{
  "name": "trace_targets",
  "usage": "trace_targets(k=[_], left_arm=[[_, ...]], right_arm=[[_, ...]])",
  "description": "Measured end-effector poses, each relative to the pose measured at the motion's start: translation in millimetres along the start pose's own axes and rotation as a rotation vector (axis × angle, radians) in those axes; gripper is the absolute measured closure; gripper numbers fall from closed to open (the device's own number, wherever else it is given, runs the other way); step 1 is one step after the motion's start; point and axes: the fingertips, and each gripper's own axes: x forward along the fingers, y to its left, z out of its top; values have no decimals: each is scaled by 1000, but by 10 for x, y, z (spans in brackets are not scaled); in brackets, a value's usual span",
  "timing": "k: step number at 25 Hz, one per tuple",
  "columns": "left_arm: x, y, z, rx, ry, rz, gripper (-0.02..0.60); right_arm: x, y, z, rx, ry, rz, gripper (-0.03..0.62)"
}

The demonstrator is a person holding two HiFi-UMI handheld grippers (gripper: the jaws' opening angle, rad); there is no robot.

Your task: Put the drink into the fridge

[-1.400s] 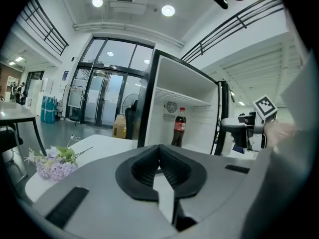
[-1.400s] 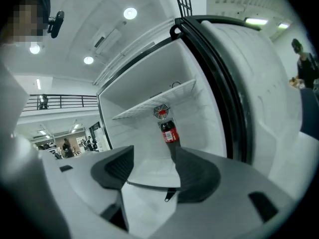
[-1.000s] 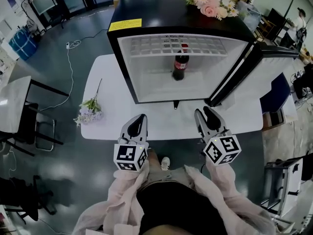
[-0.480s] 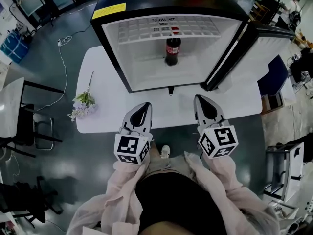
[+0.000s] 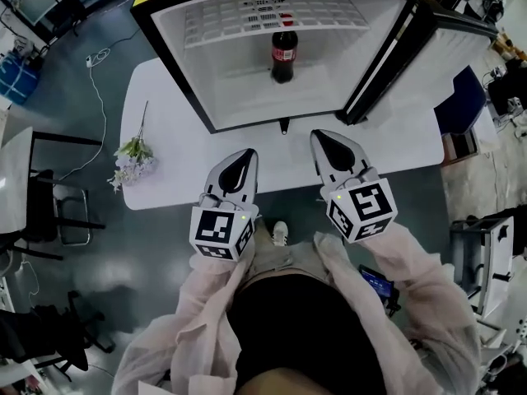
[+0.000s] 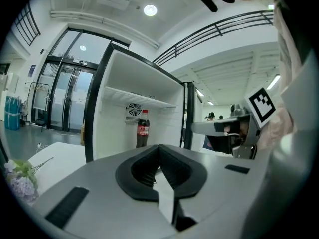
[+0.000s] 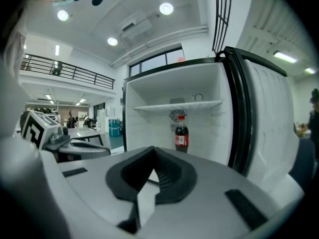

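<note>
A cola bottle (image 5: 284,54) with a red label stands upright inside the open fridge (image 5: 165,48), near the back wall under a shelf. It also shows in the left gripper view as the bottle (image 6: 143,129) and in the right gripper view as the bottle (image 7: 181,132). My left gripper (image 5: 244,155) hovers over the white table (image 5: 165,138) in front of the fridge, shut and empty (image 6: 159,147). Beside it, my right gripper (image 5: 324,136) is also shut with nothing between its jaws (image 7: 152,148). Both point at the fridge opening, well short of the bottle.
The fridge door (image 5: 387,48) stands open on the right, close to my right gripper. A sprig of pale flowers (image 5: 128,155) lies on the table's left end. A chair (image 5: 49,212) and a cable (image 5: 99,81) are on the floor to the left.
The right gripper's jaws have closed on nothing and it has rolled a little. Both grippers have shifted slightly in front of the fridge. The bottle has stayed put.
</note>
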Motion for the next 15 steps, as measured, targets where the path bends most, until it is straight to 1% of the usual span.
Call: trace_targets(k=[2,5,8,10,15], left_arm=[[3,-25,-5,4,1,-12,571],[0,-62,-26,1,4,-26,571],[-12,-68,-24,-5,1,-29,571],[-24,-62,-29,-10,2,-27,571],[-3,-33,-10,-18,-3,-15,571]], right_arm=[[28,108,62,-20,-24,38,585],[67,247,53,-35,-24,79,585],[87,362,22,-80,-23,108,586],[85,396,3,-98,-21,113,586],[98,314,49,-89,-29,88,586]])
